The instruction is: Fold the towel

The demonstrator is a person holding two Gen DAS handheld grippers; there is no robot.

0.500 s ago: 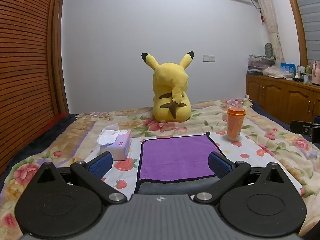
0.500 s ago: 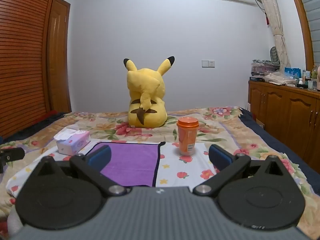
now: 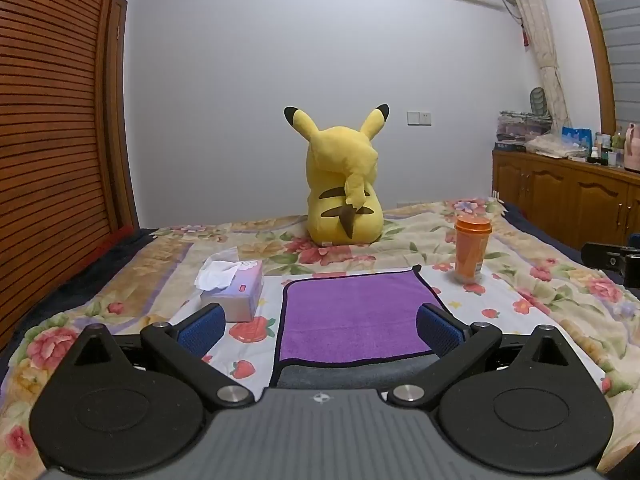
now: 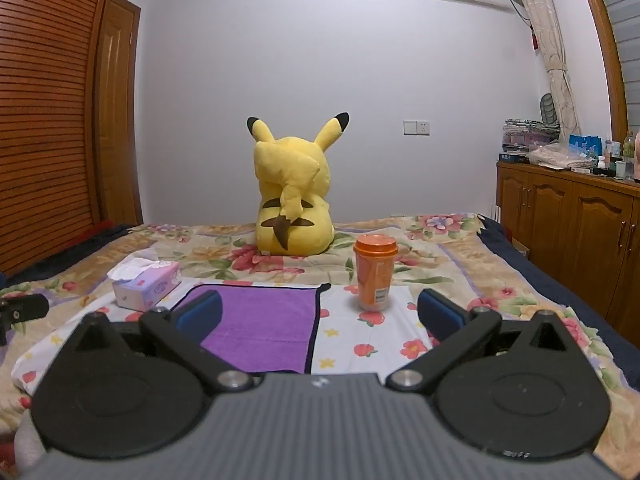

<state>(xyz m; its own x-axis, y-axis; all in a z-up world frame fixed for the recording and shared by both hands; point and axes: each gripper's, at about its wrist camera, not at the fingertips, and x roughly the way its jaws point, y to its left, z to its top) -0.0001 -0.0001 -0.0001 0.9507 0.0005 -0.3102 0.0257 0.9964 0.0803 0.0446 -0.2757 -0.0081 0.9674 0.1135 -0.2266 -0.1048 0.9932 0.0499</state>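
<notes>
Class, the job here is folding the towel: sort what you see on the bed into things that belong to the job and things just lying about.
Belongs to the job:
purple towel
left gripper, jaws open
right gripper, jaws open

Just lying about:
tissue box
orange cup
yellow plush toy

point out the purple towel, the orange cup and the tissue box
flat purple cloth towel [image 3: 352,316], left wrist view, middle of its top face
orange lidded plastic cup [image 4: 375,276], right wrist view, on its side wall
pale purple tissue box [image 3: 240,294], left wrist view, near face
</notes>
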